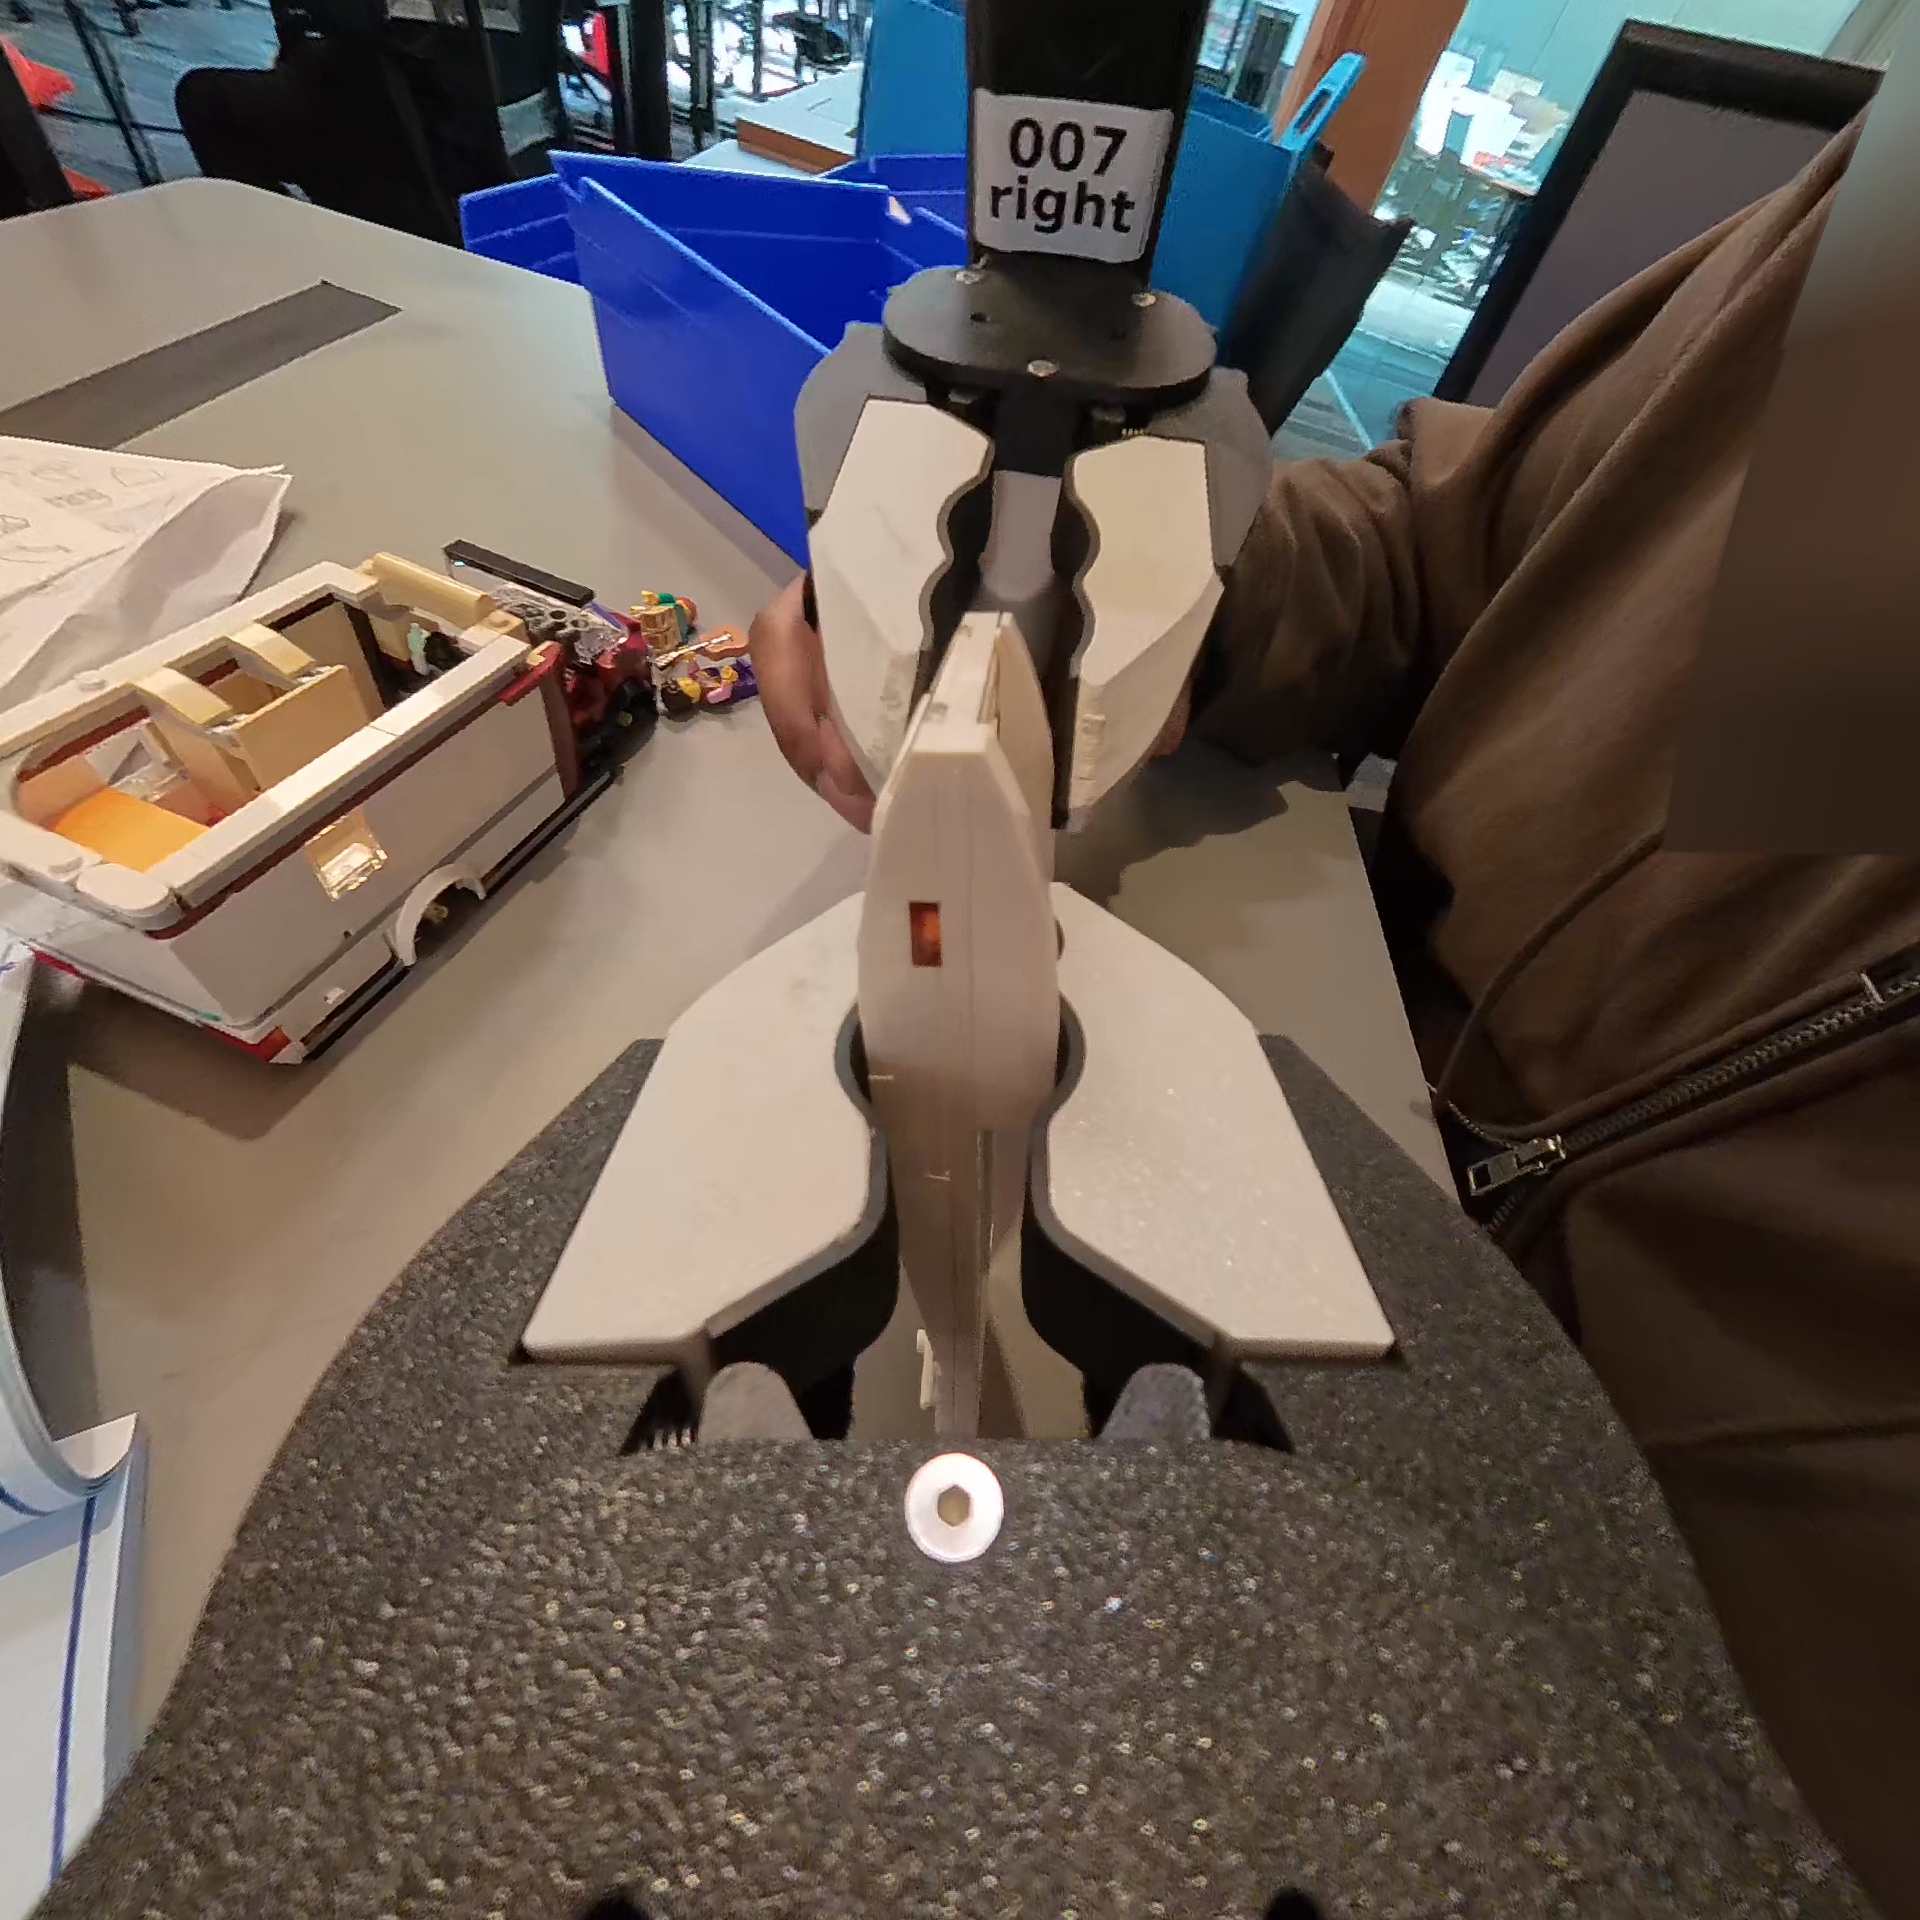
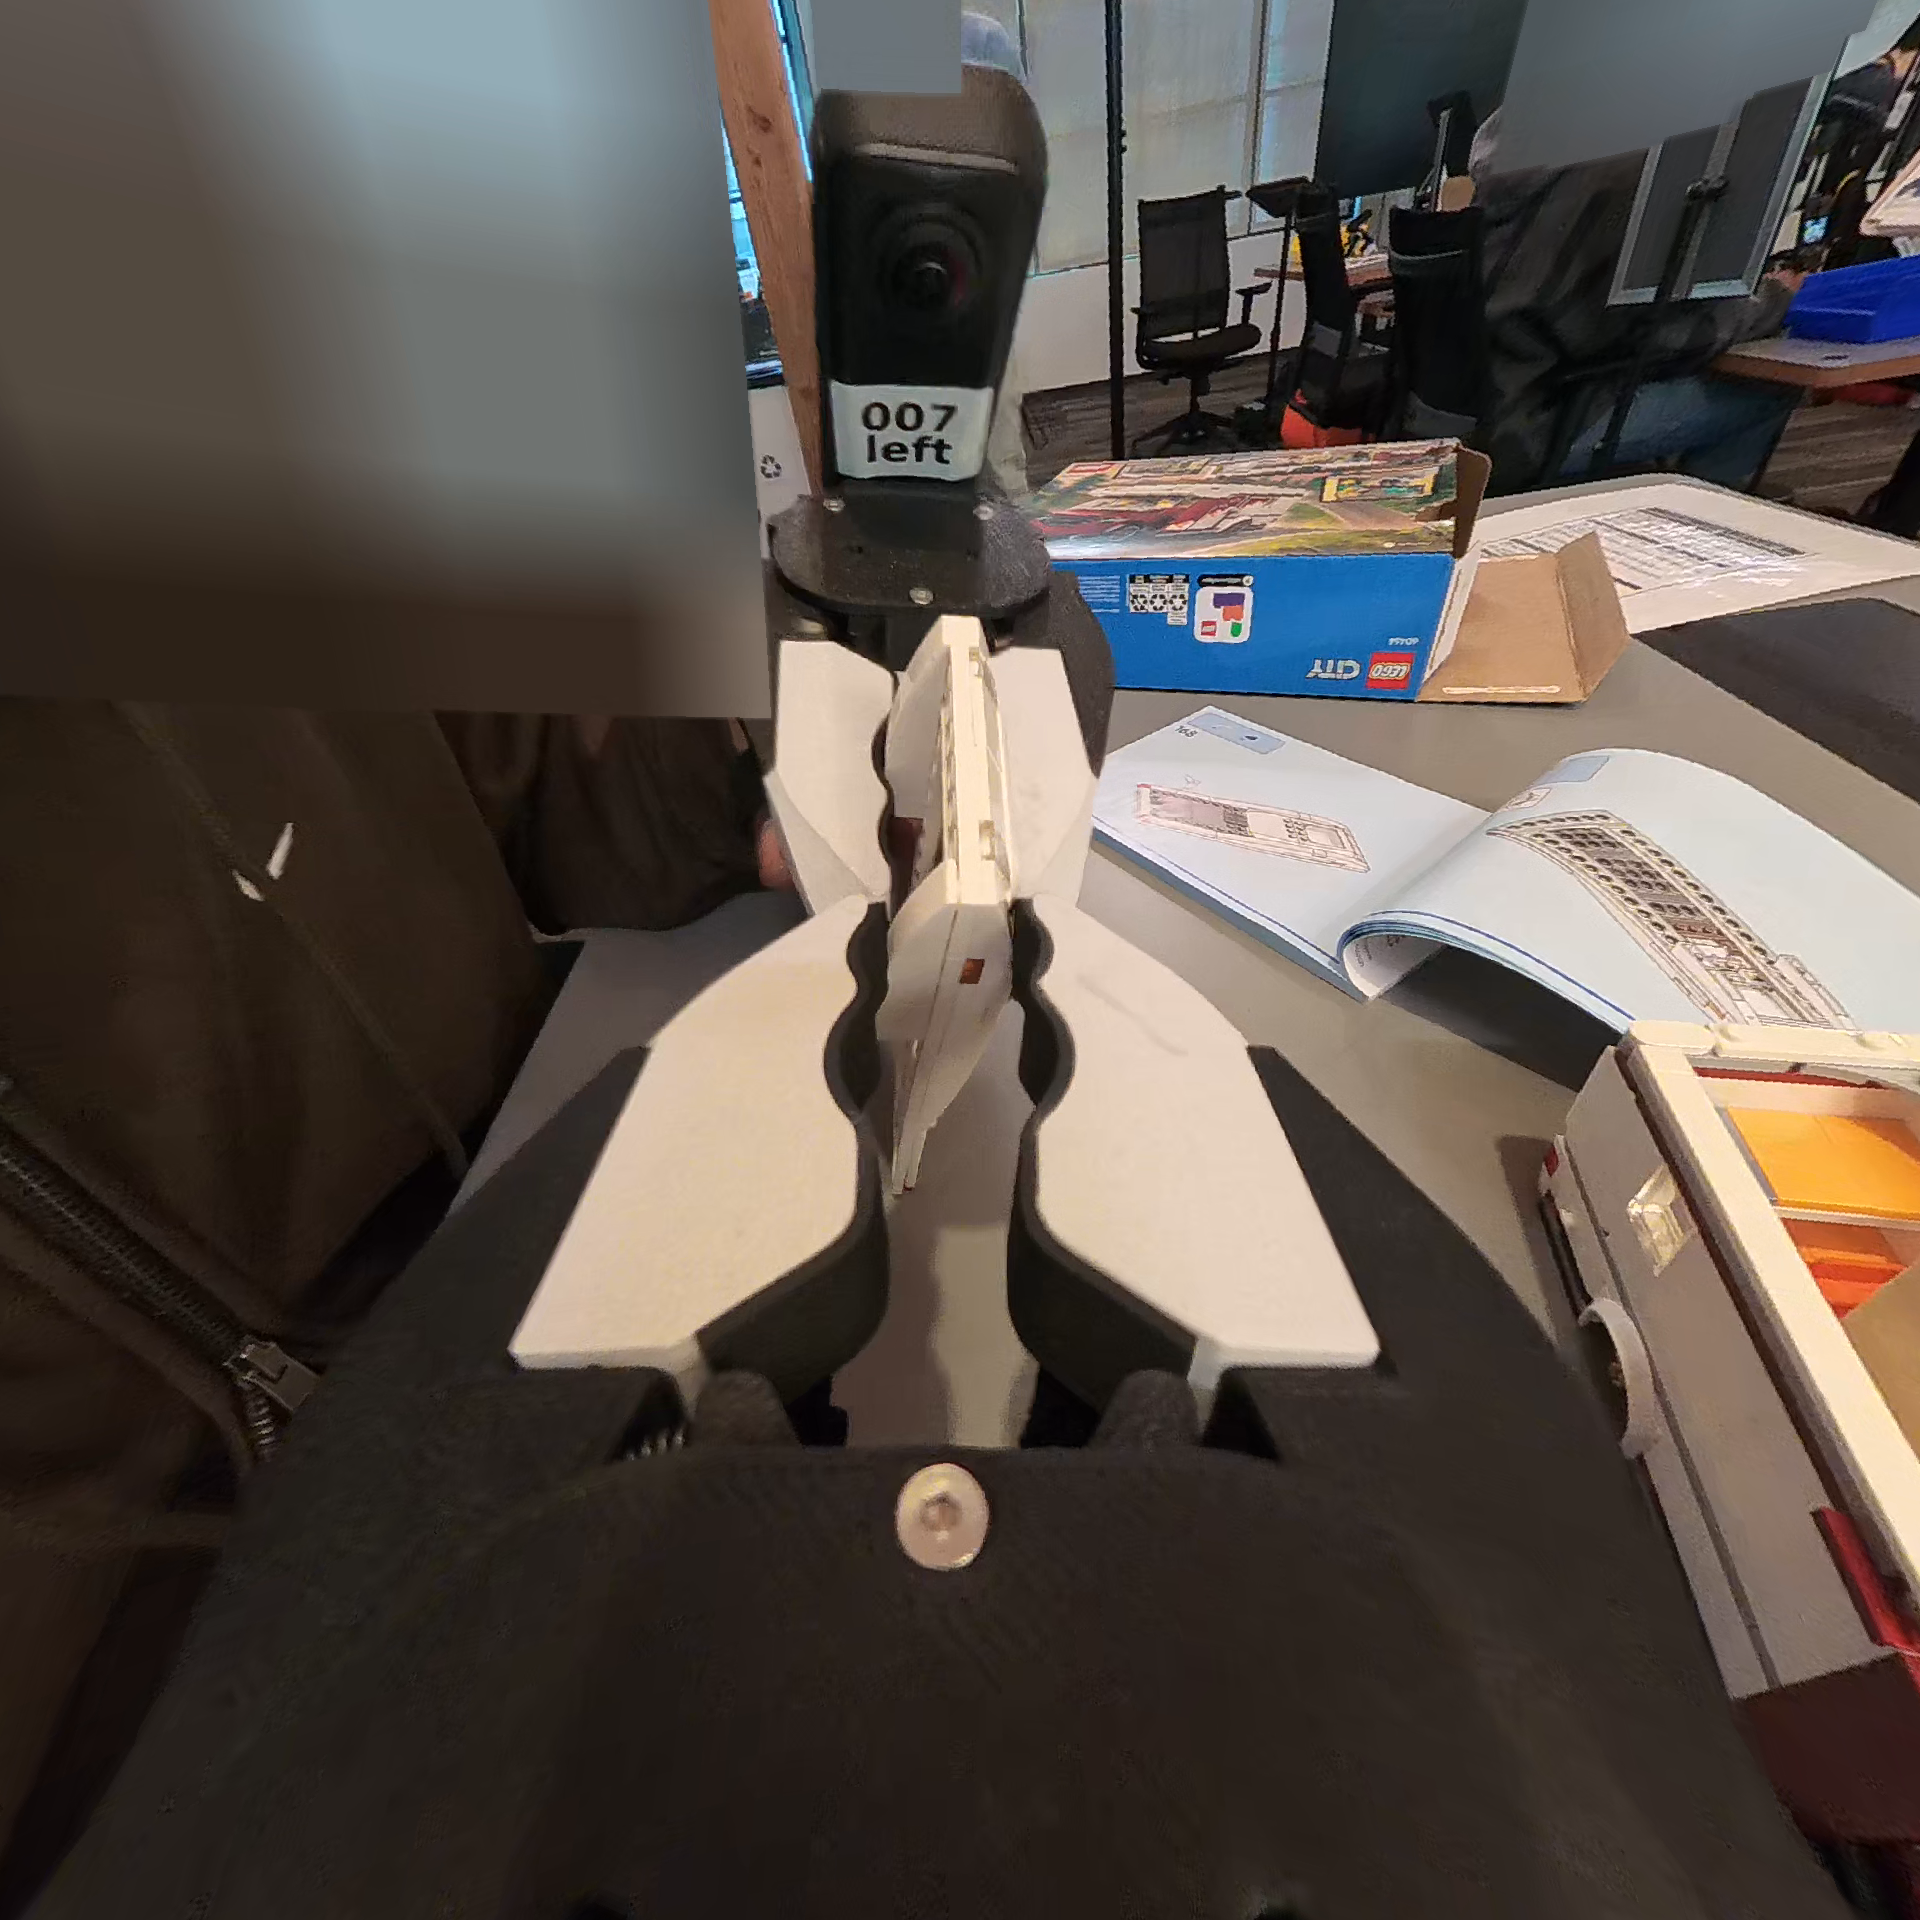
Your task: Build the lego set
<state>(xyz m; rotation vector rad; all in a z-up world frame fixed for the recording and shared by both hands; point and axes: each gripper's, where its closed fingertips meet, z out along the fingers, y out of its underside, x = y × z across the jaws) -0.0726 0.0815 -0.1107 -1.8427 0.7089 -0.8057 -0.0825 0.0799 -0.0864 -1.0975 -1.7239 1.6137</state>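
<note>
A white brick-built panel (image 1: 961, 966) with a small orange window stands on edge above the grey table (image 1: 623, 935). My left gripper (image 1: 961, 1039) is shut on its near end. My right gripper (image 1: 987, 727) faces it from the far side and is shut on the other end. In the right wrist view the same panel (image 2: 951, 935) sits between my right gripper's (image 2: 948, 966) wavy pads, which press on it. The left gripper (image 2: 935, 810) clamps its far end just beyond. The two grippers meet tip to tip.
An open-topped white brick-built van (image 1: 281, 790) stands left on the table and also shows in the right wrist view (image 2: 1766, 1299). Small figures (image 1: 696, 655), blue bins (image 1: 727, 291), an open instruction booklet (image 2: 1558, 883) and a blue box (image 2: 1268, 613) lie around. A person's brown jacket (image 1: 1662, 831) is close. Only a small space, under 4 cm, lies between the two pairs of fingers.
</note>
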